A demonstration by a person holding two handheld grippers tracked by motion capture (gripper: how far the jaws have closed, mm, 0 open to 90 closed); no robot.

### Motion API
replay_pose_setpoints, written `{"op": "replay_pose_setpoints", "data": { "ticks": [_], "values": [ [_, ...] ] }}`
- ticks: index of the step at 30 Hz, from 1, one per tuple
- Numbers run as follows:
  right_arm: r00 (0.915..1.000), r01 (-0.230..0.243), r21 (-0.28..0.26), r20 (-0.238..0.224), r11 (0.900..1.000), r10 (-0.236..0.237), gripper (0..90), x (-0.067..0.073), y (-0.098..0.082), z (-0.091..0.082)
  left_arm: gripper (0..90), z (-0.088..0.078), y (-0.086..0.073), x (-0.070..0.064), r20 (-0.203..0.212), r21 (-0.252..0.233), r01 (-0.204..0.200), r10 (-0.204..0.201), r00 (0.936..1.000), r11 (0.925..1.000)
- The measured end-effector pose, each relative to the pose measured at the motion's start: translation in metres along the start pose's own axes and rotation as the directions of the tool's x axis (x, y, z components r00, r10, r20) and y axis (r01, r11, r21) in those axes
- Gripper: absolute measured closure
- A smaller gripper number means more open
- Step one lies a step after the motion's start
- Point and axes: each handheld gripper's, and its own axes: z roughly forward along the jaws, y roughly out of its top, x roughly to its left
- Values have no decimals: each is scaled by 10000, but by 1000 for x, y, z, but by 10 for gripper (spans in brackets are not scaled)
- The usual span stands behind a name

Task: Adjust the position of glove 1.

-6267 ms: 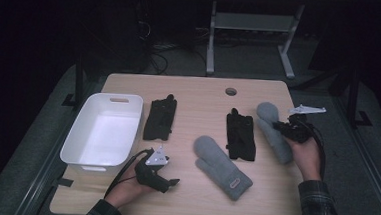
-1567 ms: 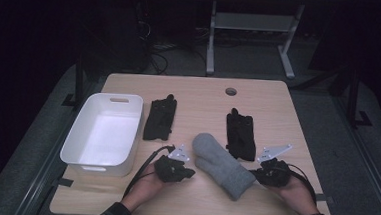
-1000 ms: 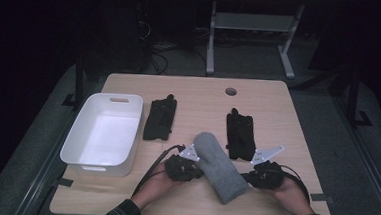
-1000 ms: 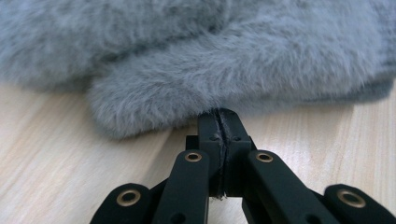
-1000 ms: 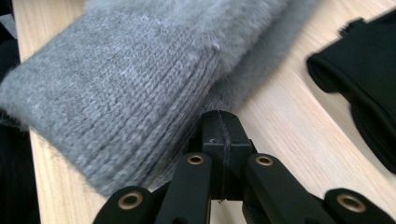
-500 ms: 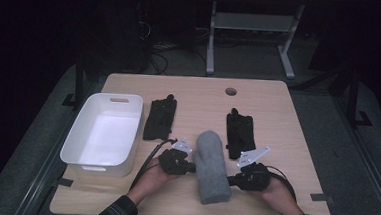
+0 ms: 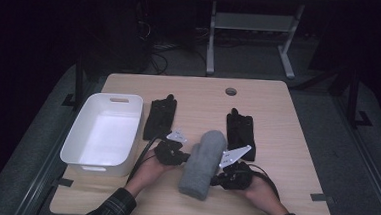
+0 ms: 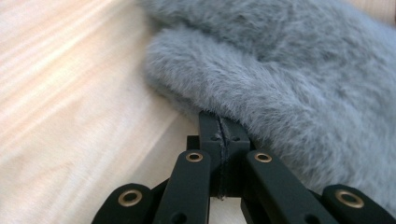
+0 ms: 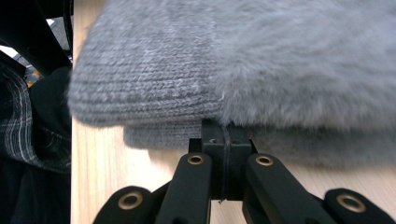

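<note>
On the wooden table (image 7: 286, 143): one white tub (image 7: 104, 132) at the left, two black gloves, one (image 7: 160, 116) just right of the tub and one (image 7: 240, 131) further right, and grey mittens stacked in a pile (image 7: 202, 163) near the front edge, between the black gloves; two layers visible in the right gripper view, a knitted cuff (image 9: 140, 88) above a second edge below. Two hands in from the bottom, plaid sleeves at the wrists. Left gripper (image 7: 175, 154) held low at the left side of the pile, pointing right, jaws pressed together, tips at the fluffy edge (image 8: 261, 88). Right gripper (image 7: 223, 178) low at the right side, pointing left toward the cuff end, jaws likewise closed, tips tucked under the upper mitten. Impossible to tell whether fabric is pinched between either pair of jaws.
</note>
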Motion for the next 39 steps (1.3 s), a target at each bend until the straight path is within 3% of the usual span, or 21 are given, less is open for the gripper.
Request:
{"op": "replay_pose_setpoints", "data": {
  "ticks": [3,6,11,12,13,15,19,22,25,26,29,33,39],
  "values": [
    [9998,210,41,-64,9998,-210,900,4,7,8,892,0,4,3,-98,26,-155,155,9998,9999],
    [9984,566,25,-94,9984,-565,900,6,13,18,892,0,6,5,-197,-65,-47,46,9998,10000],
    [9957,925,-4,-75,9957,-925,900,10,21,26,891,-12,9,7,-645,-101,-110,103,9979,9999],
    [9967,815,66,-72,9967,-814,900,12,21,25,890,-16,10,7,-742,-240,-50,32,9972,9997],
    [9960,894,47,-17,9960,-894,900,12,20,23,888,-21,11,8,-845,-167,-230,215,9962,9996],
    [9970,771,65,80,9970,-772,900,12,17,18,883,-30,14,7,-963,-465,-52,7,9954,9989],
    [9980,405,-113,485,9991,-399,895,8,8,1,850,-46,21,2,-881,-749,-30,-36,9961,9972],
    [9963,73,-240,861,9997,-52,741,3,-2,-13,759,-52,26,-2,-621,-856,18,-71,9980,9963],
    [9903,-277,-397,1351,9988,329,590,-3,-12,-26,612,-52,30,-5,-389,-949,15,-52,9992,9955],
    [9880,-423,-444,1469,9981,484,549,-5,-15,-29,562,-50,31,-5,-163,-981,72,-89,9998,9952],
    [9762,-554,-558,2067,9969,658,411,-10,-24,-37,436,-44,33,-6,-37,-944,-12,8,10000,9955],
    [9604,-1077,-536,2525,9927,1179,275,-17,-40,-46,338,-37,37,-6,79,-868,31,-25,10000,9962],
    [9143,-1746,-718,3584,9820,1888,189,-30,-64,-64,268,-28,44,-1,54,-772,158,-154,9999,9969]
  ]
}}
